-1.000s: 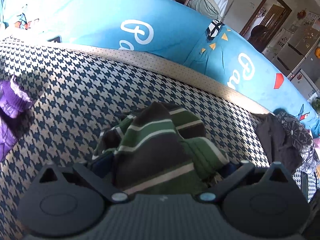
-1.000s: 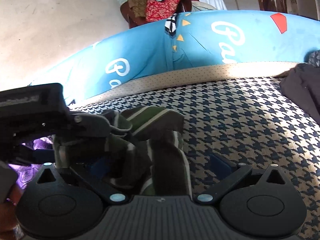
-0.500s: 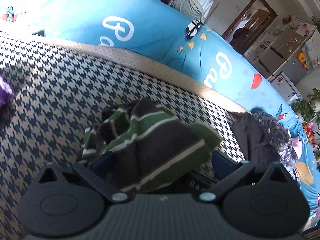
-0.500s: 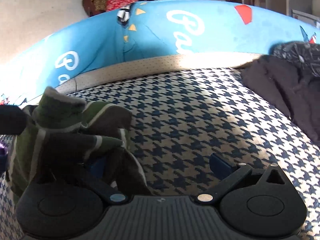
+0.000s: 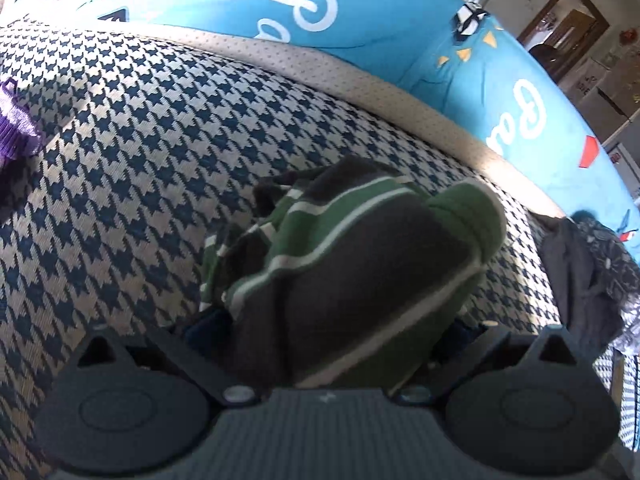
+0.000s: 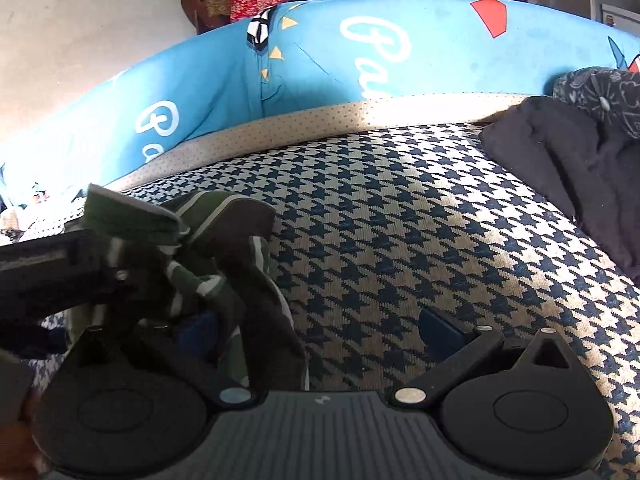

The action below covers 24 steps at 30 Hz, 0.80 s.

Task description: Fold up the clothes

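- The left gripper (image 5: 332,328) points forward and down over the houndstooth cover (image 5: 132,152), its two fingers spread wide to either side of the view
- The striped garment (image 5: 352,264), green and dark grey with thin white stripes, is bunched in a heap between those fingers and hides their tips; whether the left gripper pinches the cloth or only has it draped across cannot be told
- The right gripper (image 6: 320,324) is held low and nearly level with the cover (image 6: 420,216), fingers wide apart
- Its right finger (image 6: 440,326) is bare above the cover, while the striped garment (image 6: 224,248) hangs over its left finger, so nothing is clamped between them
- In the right wrist view the other gripper's dark body (image 6: 48,272) reaches in from the left edge, touching the garment
- A blue cushion (image 6: 320,68) with white lettering runs along the far edge of the cover
- A dark grey garment (image 6: 568,168) lies at the right side, well apart from the striped one
- A purple cloth (image 5: 16,128) sits at the left edge of the left wrist view
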Each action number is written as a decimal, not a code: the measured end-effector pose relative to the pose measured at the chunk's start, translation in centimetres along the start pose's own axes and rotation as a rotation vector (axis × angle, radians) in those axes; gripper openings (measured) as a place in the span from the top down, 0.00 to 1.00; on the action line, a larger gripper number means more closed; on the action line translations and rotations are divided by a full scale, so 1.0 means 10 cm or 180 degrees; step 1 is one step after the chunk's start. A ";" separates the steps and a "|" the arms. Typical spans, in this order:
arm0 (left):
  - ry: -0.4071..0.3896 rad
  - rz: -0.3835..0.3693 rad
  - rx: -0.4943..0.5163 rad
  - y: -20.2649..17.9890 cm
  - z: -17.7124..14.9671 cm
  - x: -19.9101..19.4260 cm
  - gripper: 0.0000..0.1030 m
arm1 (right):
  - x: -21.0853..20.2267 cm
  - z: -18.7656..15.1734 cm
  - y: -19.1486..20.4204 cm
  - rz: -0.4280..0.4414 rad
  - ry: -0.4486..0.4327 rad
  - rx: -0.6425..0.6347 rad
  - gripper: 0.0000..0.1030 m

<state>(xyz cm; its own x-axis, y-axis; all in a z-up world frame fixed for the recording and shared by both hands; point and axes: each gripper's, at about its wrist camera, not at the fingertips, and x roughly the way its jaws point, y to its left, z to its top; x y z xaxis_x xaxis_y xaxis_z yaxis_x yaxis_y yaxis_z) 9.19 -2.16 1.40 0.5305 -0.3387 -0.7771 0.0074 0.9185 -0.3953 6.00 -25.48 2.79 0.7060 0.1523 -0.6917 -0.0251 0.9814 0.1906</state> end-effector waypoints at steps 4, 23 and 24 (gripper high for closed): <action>-0.0076 0.0014 0.0119 -0.05 -0.04 -0.13 0.00 | -0.16 0.05 -0.03 0.0055 -0.0115 -0.0016 0.00; -0.0262 0.0450 0.0639 -0.17 -0.54 -0.63 0.00 | -0.47 -0.11 -0.03 0.0075 0.0013 -0.0107 0.00; -0.0250 0.0478 0.0643 -0.16 -0.59 -0.64 0.00 | -0.48 -0.13 -0.02 0.0053 0.0022 -0.0139 0.00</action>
<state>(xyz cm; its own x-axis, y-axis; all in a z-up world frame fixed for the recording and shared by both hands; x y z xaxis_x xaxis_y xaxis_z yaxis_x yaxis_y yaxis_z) 0.83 -2.65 4.08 0.6024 -0.1860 -0.7762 0.0885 0.9820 -0.1666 1.71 -26.22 5.22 0.7004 0.1692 -0.6934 -0.0677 0.9829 0.1714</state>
